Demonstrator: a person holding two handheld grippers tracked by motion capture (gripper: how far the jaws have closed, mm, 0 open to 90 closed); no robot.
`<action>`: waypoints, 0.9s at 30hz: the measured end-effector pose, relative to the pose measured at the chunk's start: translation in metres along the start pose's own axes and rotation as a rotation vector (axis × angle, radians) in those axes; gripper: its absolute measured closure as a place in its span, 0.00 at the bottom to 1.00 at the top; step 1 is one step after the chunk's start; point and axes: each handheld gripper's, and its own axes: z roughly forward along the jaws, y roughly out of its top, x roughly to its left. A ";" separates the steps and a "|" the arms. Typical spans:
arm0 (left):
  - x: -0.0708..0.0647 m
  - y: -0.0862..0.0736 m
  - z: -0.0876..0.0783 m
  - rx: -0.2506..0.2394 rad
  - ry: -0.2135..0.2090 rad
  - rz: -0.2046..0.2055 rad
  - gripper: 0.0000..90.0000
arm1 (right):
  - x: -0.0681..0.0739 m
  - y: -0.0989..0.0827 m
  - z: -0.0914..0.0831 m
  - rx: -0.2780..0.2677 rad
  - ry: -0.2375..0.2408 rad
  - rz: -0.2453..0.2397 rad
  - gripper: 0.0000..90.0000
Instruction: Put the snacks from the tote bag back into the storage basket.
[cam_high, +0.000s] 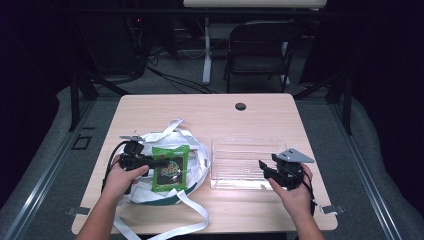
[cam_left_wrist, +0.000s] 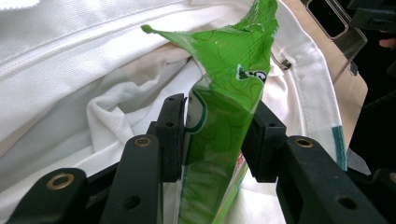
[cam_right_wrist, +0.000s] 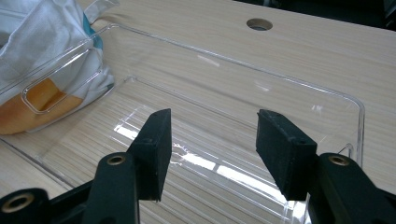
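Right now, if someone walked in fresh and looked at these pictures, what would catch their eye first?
The bright green snack packet stands out, lying on the white bag at the table's left, with the left gripper closed on it. To its right sits an empty clear plastic bin on the wooden table. The right gripper hovers open at the bin's near right edge, holding nothing.

My left gripper (cam_high: 150, 162) has its jaws pinched in tight (level, pointing rightward), while my right gripper (cam_high: 266, 170) rests with jaws parted near the table's front-right edge.
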 end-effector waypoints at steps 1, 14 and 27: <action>0.000 0.000 0.000 0.000 0.000 0.000 0.70 | 0.000 0.000 0.000 0.000 0.000 0.000 0.51; 0.002 0.000 -0.006 0.006 -0.044 0.029 0.75 | 0.000 0.000 0.001 0.005 0.002 0.005 0.51; 0.007 -0.001 -0.010 -0.009 -0.070 0.027 0.79 | -0.002 -0.001 0.002 0.009 -0.002 0.008 0.51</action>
